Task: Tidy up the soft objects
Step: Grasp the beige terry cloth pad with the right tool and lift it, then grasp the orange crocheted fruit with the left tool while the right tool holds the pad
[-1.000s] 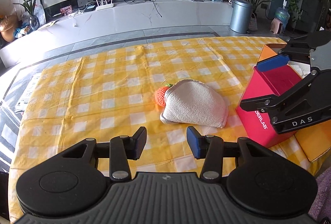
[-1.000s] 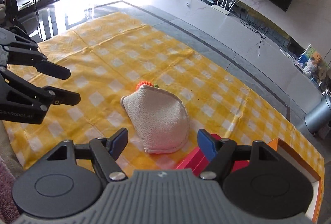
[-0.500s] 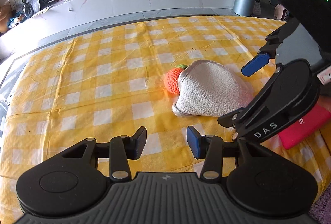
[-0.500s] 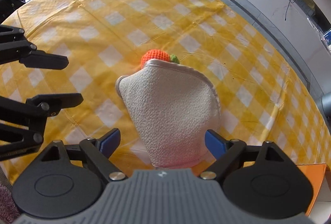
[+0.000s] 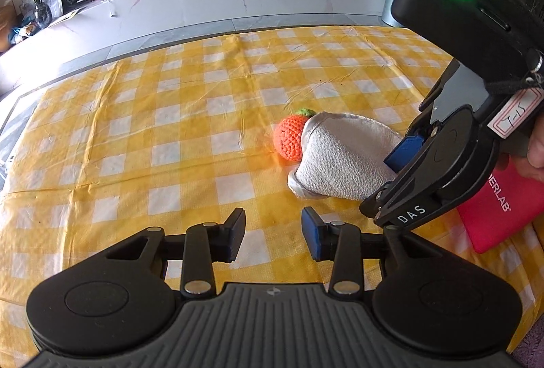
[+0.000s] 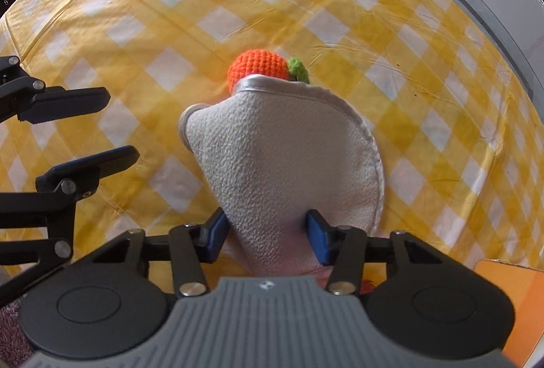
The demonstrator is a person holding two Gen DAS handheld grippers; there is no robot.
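In the left wrist view, the left gripper [image 5: 273, 233] hangs tilted down over the checked cloth [image 5: 136, 130]; its jaws have just closed a little and stand apart with nothing between them. The white pad [image 5: 340, 160] lies ahead at the right, touching the orange knitted ball [image 5: 289, 140]. The right gripper [image 5: 404, 150] now stands on the pad, lower than before

In the right wrist view, the right gripper [image 6: 267, 237] points straight down. Its jaws have just been closing, and the fingers [image 6: 318, 237] press the pad's [image 6: 282, 147] narrow end from both sides

Left wrist view looks obliquely across the tablecloth [image 5: 170, 130]; right looks straight down, close.
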